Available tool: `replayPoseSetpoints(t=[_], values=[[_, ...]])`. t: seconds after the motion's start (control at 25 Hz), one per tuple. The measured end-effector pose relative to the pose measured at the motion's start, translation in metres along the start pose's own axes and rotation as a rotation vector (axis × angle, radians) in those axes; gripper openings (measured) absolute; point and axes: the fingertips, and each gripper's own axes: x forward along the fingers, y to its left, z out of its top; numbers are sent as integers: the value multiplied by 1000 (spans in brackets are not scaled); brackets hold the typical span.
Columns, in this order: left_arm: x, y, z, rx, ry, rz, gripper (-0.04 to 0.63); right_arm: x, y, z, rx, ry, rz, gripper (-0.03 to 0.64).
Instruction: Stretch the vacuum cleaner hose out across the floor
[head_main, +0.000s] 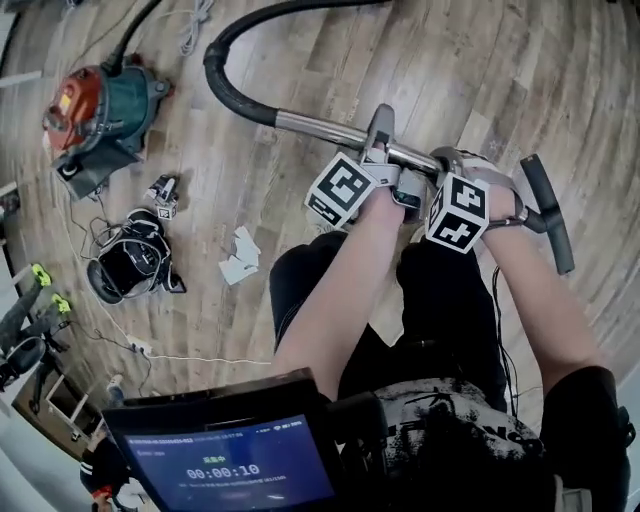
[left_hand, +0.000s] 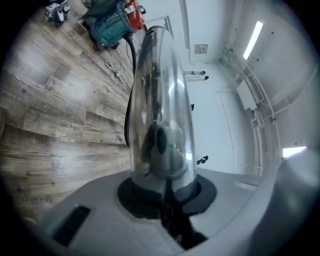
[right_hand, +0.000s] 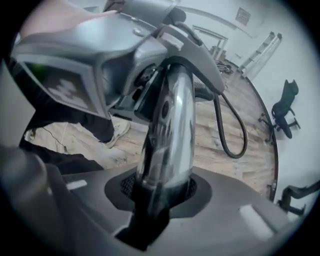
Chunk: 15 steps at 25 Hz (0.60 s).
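Two handheld grippers are clamping the chrome wand (head_main: 320, 127) of a canister vacuum cleaner, which the person is holding above a wooden floor (head_main: 450, 60). The left gripper (head_main: 385, 168) is pinching the wand near its middle, its jaws drawn narrow against the metal. The right gripper (head_main: 452, 178) is gripping the same wand just beside the left one, on the side leading to the black floor nozzle (head_main: 550, 215), its jaws likewise pressing on the tube. Each gripper view is showing the wand running straight out from between that gripper's jaws.

At the wand's other end, the black vacuum cleaner hose (head_main: 232, 88) is joining on, bending in a tight curve and then sweeping away from the wand out of the top of the head view. The red and teal canister (head_main: 100, 115) is sitting on the floor well apart from the wand, beyond its hose end, with a second black stretch of hose rising from it. On the person's side of the canister, also well apart from the wand, a black headset with tangled cables (head_main: 130, 262) and some white paper scraps (head_main: 240, 258) are lying on the boards. A lit tablet screen (head_main: 230, 465) is showing at the person's body, nearer the camera than the wand.
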Motion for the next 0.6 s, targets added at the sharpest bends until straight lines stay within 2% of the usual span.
replayPoseSetpoints(t=[0.16,0.28,0.36,0.44,0.56,0.6], values=[[-44,-97,-21,-10,56,17,52,-110,25,8,116,-13,52,92],[-78,-165,-34,13,99,-9,52,-182,55,17,213,-44,145,91],[-85,-212,-37,47,133,-72,54,-222,60,26,287,-78,178,91],[-85,-256,-37,74,160,-156,55,-254,53,31,323,-102,174,91],[-96,-309,-49,39,190,-281,46,-293,55,26,327,-122,156,91],[-100,-316,-56,49,195,-281,40,-303,57,21,322,-128,147,91]])
